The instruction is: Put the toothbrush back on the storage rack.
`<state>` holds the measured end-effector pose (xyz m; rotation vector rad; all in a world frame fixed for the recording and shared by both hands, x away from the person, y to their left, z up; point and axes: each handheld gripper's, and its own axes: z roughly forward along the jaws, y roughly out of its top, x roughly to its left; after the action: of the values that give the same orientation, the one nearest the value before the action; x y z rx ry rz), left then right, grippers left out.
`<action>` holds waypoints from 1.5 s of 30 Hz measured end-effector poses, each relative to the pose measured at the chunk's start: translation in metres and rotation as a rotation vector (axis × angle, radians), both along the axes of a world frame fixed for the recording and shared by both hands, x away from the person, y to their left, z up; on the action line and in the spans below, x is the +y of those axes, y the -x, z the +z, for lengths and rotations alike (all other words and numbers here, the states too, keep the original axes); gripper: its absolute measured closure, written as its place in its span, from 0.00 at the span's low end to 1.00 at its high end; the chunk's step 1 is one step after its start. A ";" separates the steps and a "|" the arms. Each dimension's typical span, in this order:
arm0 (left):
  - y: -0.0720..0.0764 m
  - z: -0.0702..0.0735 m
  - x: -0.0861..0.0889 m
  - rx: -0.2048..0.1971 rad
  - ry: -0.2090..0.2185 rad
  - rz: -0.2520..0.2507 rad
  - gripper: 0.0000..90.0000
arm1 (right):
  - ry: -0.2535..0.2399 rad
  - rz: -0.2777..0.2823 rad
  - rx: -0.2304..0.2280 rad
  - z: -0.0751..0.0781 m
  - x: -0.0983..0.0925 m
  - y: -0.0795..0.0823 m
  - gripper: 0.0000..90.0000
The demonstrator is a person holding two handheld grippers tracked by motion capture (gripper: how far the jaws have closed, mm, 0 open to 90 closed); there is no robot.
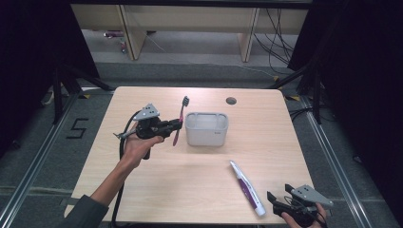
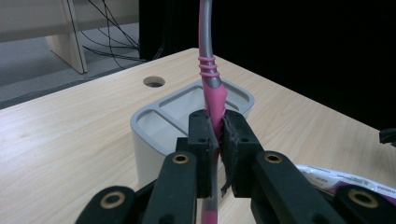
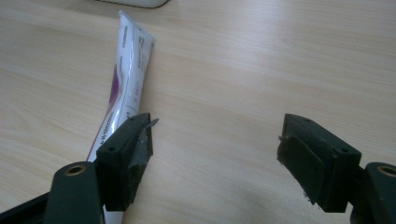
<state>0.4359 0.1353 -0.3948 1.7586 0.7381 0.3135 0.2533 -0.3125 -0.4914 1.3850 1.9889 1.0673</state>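
Left gripper [image 2: 214, 140]: my jaws clamp the pink toothbrush [image 2: 211, 88] low on its handle, lifted just beside the grey holder [image 2: 140, 126] | handling: light, stiff, slick plastic, so probably best pinched mid-handle | right gripper [image 3: 215, 154]: jaws wide, empty, by the toothpaste tube [image 3: 126, 74].

Grey carpeted floor [image 1: 43, 156] surrounds the light wooden bench [image 1: 157, 185]; black curtains [image 1: 366, 71] flank both sides, pale desks [image 1: 190, 19] behind.
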 end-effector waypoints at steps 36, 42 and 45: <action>-0.034 0.019 -0.033 -0.053 0.053 0.100 0.91 | -0.006 0.007 0.000 0.000 0.000 0.000 0.29; -0.042 0.018 -0.035 -0.060 0.058 0.122 0.91 | -0.009 0.008 -0.001 -0.001 -0.001 0.000 0.29; -0.046 0.016 -0.036 -0.062 0.066 0.135 0.91 | -0.006 0.009 -0.006 -0.001 -0.001 0.000 0.29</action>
<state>0.4815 0.0993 -0.3791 1.6335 0.8155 0.4287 0.2537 -0.3133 -0.4920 1.3758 1.9915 1.0812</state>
